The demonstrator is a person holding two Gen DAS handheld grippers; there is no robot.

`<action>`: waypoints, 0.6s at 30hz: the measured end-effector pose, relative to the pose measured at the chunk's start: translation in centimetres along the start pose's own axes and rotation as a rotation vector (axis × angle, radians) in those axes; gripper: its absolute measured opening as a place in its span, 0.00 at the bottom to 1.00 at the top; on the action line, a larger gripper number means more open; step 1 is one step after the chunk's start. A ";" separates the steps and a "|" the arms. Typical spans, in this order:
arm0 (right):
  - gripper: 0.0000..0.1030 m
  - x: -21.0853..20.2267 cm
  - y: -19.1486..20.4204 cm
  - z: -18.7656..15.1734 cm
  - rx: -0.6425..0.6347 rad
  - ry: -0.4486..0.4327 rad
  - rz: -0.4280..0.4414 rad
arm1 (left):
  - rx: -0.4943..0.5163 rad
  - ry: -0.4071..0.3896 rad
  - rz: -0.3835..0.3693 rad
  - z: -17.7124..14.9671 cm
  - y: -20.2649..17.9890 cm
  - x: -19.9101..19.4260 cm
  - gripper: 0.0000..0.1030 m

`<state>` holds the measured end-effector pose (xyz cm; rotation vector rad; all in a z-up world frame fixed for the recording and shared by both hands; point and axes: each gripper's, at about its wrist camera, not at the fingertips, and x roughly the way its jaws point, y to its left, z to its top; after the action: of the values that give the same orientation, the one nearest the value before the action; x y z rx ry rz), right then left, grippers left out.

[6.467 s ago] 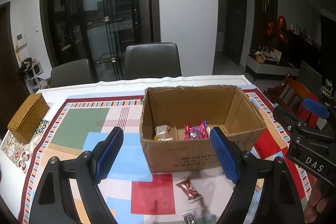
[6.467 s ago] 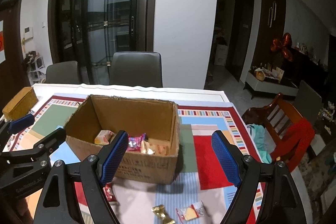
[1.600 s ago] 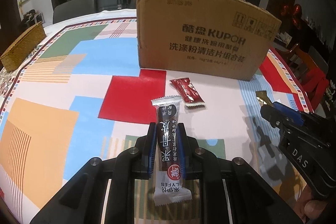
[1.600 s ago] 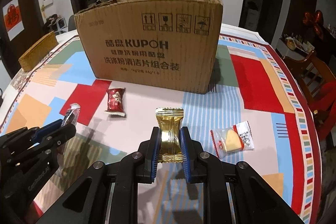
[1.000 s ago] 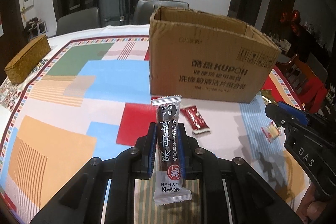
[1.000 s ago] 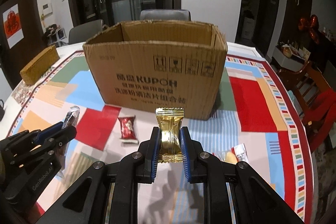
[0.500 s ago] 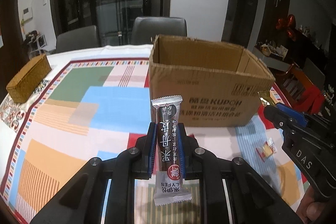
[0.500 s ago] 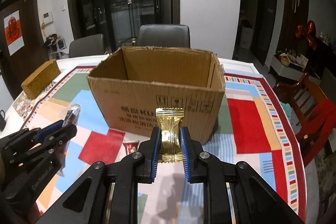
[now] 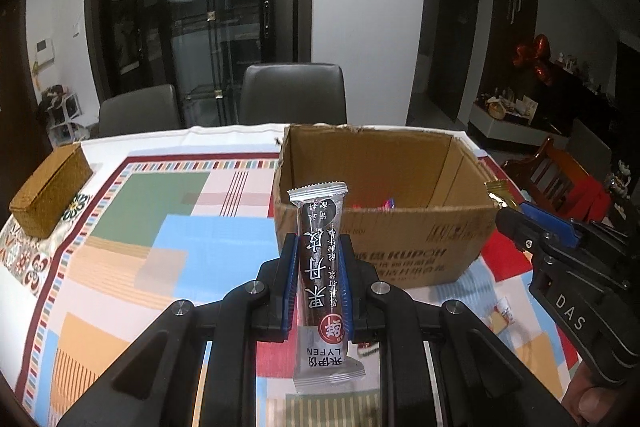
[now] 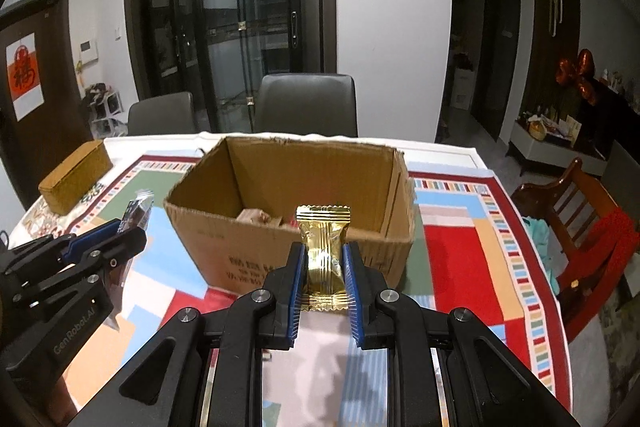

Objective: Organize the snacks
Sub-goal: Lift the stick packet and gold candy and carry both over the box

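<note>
Patchwork-print tablecloth (image 9: 132,211) across the dining table, grey chairs at the far side, woven box (image 9: 48,183) far left. Open cardboard box (image 9: 384,243) just beyond both grippers, a few wrapped snacks visible on its floor.

Compared with a second ago: box front no longer filling the views, interior now seen from above the near rim. Both tools raised off the cloth and tipped downward toward the opening. Meaning for the task: pick-up done, carry stage under way, drop into the box likely next.

Left gripper (image 9: 318,283) clamped tight on a long dark fruit-leather bar (image 9: 320,267), bar upright, top seal level with the box's near wall. Right gripper (image 10: 323,269) pinched shut on a gold-wrapped candy (image 10: 323,247), likewise short of the near rim.

Against the earliest frames: jaws wide apart and empty then, both loaded now. Small yellow snack packet (image 9: 502,311) left on the cloth, near right of the box; something red half hidden under the left tool.
</note>
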<state>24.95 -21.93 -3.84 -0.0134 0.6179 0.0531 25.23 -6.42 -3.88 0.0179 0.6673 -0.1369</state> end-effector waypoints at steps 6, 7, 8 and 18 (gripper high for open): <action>0.20 0.0 -0.2 1.4 -0.001 -0.022 -0.014 | 0.020 -0.030 -0.015 1.7 -0.3 0.1 0.19; 0.20 0.1 -0.1 1.5 0.000 -0.024 -0.015 | 0.022 -0.035 -0.016 2.0 -0.3 0.1 0.19; 0.20 0.1 -0.1 1.7 0.001 -0.028 -0.018 | 0.024 -0.039 -0.018 2.3 -0.3 0.2 0.19; 0.20 0.7 -0.1 3.7 0.005 -0.050 -0.030 | 0.052 -0.085 -0.026 5.2 -0.8 0.8 0.19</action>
<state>27.68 -21.92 -1.18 -0.0164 0.5675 0.0224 28.92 -7.64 -0.27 0.0530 0.5792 -0.1792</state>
